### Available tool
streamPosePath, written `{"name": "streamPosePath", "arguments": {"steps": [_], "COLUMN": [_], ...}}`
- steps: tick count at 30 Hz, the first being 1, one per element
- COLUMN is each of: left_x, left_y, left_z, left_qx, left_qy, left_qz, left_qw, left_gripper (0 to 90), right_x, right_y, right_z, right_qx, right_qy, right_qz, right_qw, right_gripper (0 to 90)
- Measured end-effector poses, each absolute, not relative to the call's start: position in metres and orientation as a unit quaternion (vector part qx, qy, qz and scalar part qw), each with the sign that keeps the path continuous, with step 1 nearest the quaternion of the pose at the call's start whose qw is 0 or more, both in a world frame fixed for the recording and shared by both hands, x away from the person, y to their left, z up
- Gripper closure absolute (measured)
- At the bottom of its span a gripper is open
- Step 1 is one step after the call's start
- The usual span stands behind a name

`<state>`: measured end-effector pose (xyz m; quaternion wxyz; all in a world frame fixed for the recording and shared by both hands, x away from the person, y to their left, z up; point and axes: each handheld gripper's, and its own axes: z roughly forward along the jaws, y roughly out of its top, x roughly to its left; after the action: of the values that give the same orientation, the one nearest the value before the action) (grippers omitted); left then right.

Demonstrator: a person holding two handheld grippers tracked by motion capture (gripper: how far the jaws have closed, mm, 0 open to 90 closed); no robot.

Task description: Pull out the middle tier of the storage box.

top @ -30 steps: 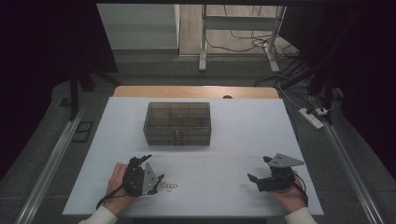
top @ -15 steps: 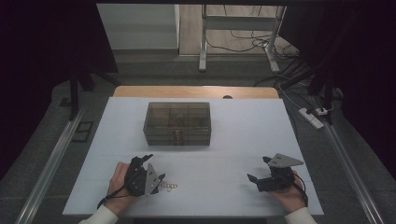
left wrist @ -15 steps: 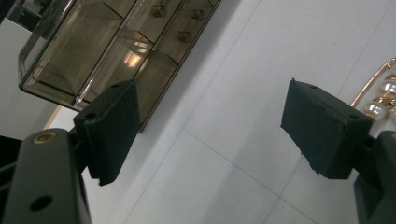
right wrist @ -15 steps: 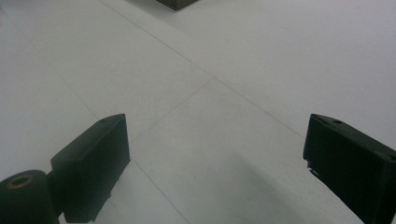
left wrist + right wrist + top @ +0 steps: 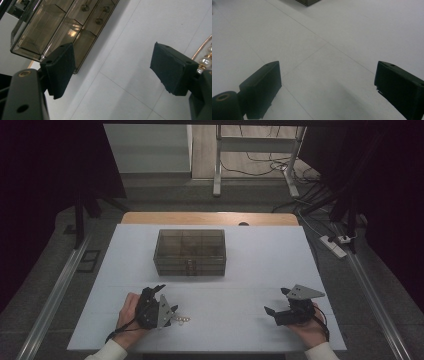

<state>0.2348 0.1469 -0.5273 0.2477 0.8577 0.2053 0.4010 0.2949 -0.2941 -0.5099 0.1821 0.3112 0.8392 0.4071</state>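
White and bare over most of its top, the worktop point(image 5: 250, 265) carries a smoky see-through box point(image 5: 189, 252) near the middle of its far half, with small compartments inside and knobs on its near face. We hold our left gripper point(image 5: 167, 301) near the near-left corner, its jaws spread wide with nothing between them. Just beside it, towards the middle of the near edge, lies a pearl bracelet point(image 5: 182, 319). In the left gripper view, the bracelet point(image 5: 205, 58) is cut off by the frame and partly hidden behind one jaw, so we make out only a gold curve and a few pearls. Our right gripper point(image 5: 275, 301) rests near the near-right corner, well apart from the bracelet, jaws likewise spread and empty over bare surface. Nothing stands between the left gripper and the bracelet. Beyond the far edge, the floor cables point(image 5: 260, 167) are dim and hard to make out.
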Motion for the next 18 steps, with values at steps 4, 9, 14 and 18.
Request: {"name": "streamPosePath", "arguments": {"steps": [4, 9, 14, 18], "left_x": [0.2357, 0.2371, 0.2394, 0.2415], "left_y": [0.1445, 0.1420, 0.1402, 0.1396], "left_z": [-0.5279, -0.5276, -0.5279, -0.5278], "left_qx": [0.858, 0.857, 0.857, 0.856], "left_qy": [0.202, 0.199, 0.197, 0.197], "left_qz": [0.403, 0.407, 0.408, 0.410], "left_qw": [0.246, 0.246, 0.244, 0.245], "left_gripper": [20.5, 20.8, 20.9, 21.0], "right_x": [0.2951, 0.2954, 0.2956, 0.2957], "right_y": [-0.2936, -0.2935, -0.2931, -0.2931], "right_z": [-0.5104, -0.5108, -0.5112, -0.5114], "right_qx": [0.311, 0.311, 0.311, 0.312], "right_qy": [0.839, 0.840, 0.841, 0.841], "right_qz": [0.408, 0.407, 0.404, 0.403], "right_qw": [0.182, 0.181, 0.182, 0.181], "right_gripper": [7.0, 7.1, 7.1, 7.1]}}
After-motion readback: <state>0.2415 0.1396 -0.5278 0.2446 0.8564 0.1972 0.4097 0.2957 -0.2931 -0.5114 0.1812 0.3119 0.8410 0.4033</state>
